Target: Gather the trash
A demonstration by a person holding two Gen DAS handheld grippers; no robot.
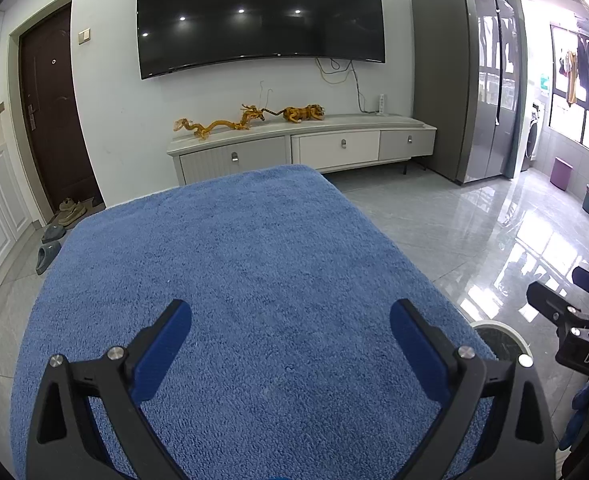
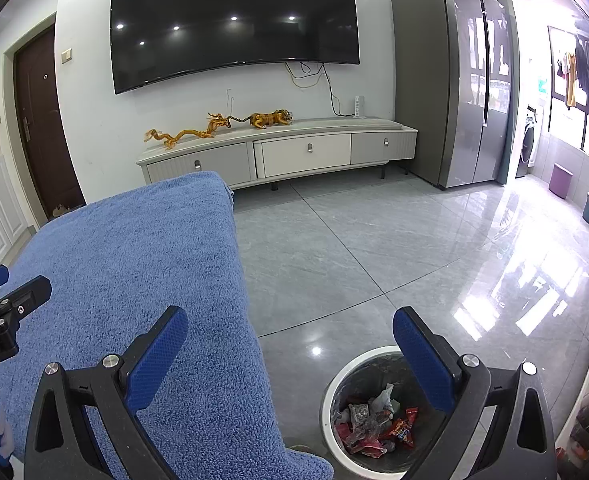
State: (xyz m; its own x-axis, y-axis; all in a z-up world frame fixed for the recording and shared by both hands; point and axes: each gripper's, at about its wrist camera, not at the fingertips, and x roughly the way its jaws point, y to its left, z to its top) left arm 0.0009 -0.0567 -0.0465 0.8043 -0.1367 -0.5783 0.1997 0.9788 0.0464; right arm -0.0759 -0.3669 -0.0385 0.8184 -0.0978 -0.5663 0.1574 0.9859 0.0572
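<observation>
Left gripper (image 1: 290, 322): nearest the left wrist camera; its two blue-padded fingers are spread wide with nothing between them; it hangs above the blue towel; its black frame also shows at the left edge of the right wrist view
Right gripper (image 2: 290, 330): fingers spread wide, holding nothing; the left finger is over the towel's edge, the right finger over the bin's rim; its black frame shows at the right edge of the left wrist view
Blue towel (image 1: 230, 280): fluffy cloth covering a raised flat surface; its top is bare in both views; its right edge hangs down just beside the bin
Bin (image 2: 340, 380): round, with a white rim and a dark liner; stands on the floor to the right of the towel-covered surface, below the right gripper; only a sliver of its rim shows in the left wrist view
Trash (image 2: 374, 424): lies inside the bin; red snack wrappers, crumpled clear plastic and a small grey packet piled at the bottom
Floor (image 2: 374, 248): glossy grey tiles with bright window glare on the right
Far wall: a large dark television (image 1: 260, 12) hangs above a long white cabinet (image 1: 302, 146) with three drawers; golden animal figures (image 1: 250, 118) stand on the cabinet top; a grey fridge (image 1: 466, 76) stands to its right; a brown door (image 1: 52, 108) is at the left
</observation>
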